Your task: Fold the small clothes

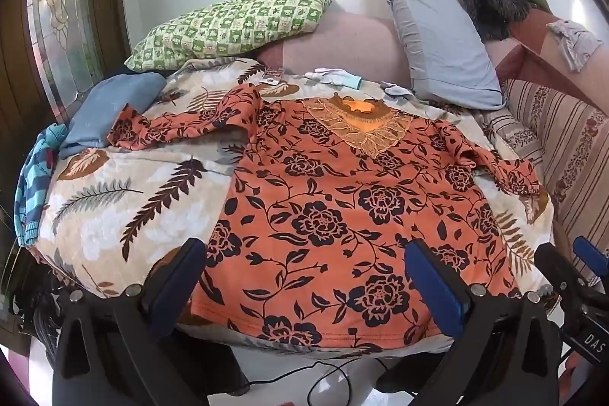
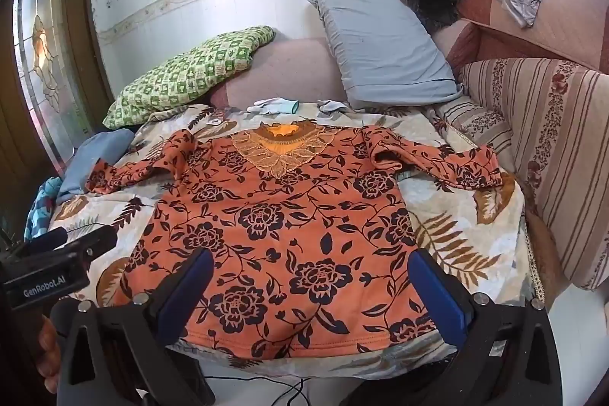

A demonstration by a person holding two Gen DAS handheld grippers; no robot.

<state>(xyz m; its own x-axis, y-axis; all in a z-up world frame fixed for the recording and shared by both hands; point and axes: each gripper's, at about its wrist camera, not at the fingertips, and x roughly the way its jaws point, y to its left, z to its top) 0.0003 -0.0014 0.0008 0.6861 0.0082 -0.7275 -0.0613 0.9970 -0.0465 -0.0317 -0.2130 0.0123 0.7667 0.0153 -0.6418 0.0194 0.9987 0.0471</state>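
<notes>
Nearest, the left gripper [image 1: 304, 276] and right gripper [image 2: 312, 284] hang with jaws spread wide, holding nothing, above the hem of the orange floral top [image 2: 274, 227]. It lies flat on the leaf-print blanket [image 1: 114, 208], sleeves out, seemingly unfolded. Folding has yet to begin.

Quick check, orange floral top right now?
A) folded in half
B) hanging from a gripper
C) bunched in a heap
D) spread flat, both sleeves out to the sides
D: the orange floral top lies flat on the leaf-print blanket, neckline away from the cameras, a sleeve out to each side, and both grippers open and empty above its hem.
</notes>
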